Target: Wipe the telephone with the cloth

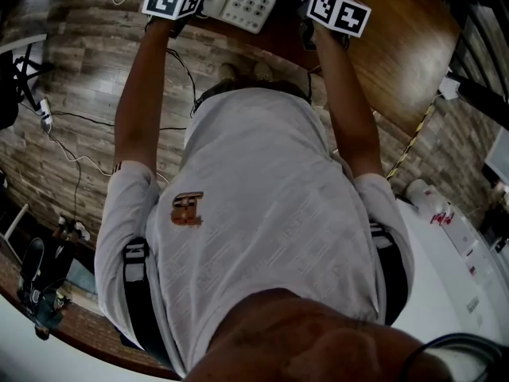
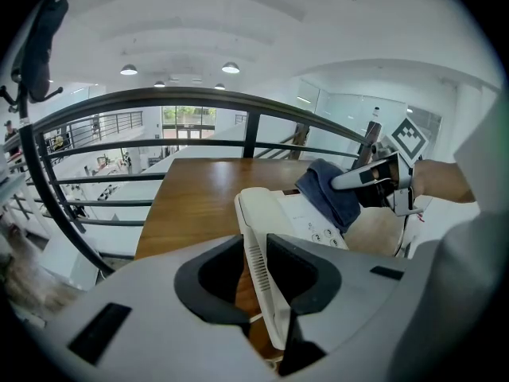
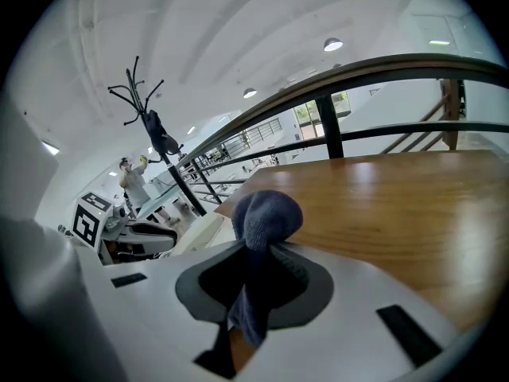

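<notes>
Telephone [image 1: 250,0] partly beyond head view's top edge; near end behind left tool [image 2: 256,253]

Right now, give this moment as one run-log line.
left gripper: shut on telephone edge | right gripper: shut on cloth | cloth: on telephone's far end
</notes>
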Available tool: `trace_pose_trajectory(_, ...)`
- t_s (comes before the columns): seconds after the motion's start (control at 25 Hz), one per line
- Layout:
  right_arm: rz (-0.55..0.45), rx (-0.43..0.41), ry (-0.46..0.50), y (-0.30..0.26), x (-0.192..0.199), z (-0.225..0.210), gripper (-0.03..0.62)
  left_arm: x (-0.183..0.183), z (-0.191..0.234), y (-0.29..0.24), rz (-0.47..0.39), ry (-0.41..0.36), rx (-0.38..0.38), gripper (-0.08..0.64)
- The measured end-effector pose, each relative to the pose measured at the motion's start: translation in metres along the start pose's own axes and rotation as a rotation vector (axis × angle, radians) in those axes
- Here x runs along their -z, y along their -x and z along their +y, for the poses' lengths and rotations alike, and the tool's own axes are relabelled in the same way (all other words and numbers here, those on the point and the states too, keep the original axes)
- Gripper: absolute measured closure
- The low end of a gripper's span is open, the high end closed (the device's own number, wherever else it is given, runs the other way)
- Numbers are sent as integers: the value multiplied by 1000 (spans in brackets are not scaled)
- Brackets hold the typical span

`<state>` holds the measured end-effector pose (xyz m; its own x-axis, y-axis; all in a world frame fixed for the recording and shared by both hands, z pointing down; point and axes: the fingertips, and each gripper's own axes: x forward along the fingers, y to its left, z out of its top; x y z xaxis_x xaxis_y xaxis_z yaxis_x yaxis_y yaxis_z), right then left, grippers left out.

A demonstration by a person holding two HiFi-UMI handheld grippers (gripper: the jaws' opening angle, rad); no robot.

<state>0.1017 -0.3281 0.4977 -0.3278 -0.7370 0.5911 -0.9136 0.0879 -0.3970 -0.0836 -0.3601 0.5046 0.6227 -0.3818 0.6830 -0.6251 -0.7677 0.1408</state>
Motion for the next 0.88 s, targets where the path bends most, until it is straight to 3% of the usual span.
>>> trace_pose_trajectory(0.16,-28,-21,3,14,-3,8,520,2,-4,-4,9,3,16,466)
trace_pose_trajectory(0.52,-74,-187,19,11,-9,90,520,5,-3,-3,7,4,20,466)
trace_pose_trajectory(0.72,-66,-280,-80,-8,-2,129,520,7,-2,-4,8,5,27,466)
trace_pose_trajectory(0.88,-46,-289,-125,-22,4,145,520,5,-2,-3,7,6,32,466)
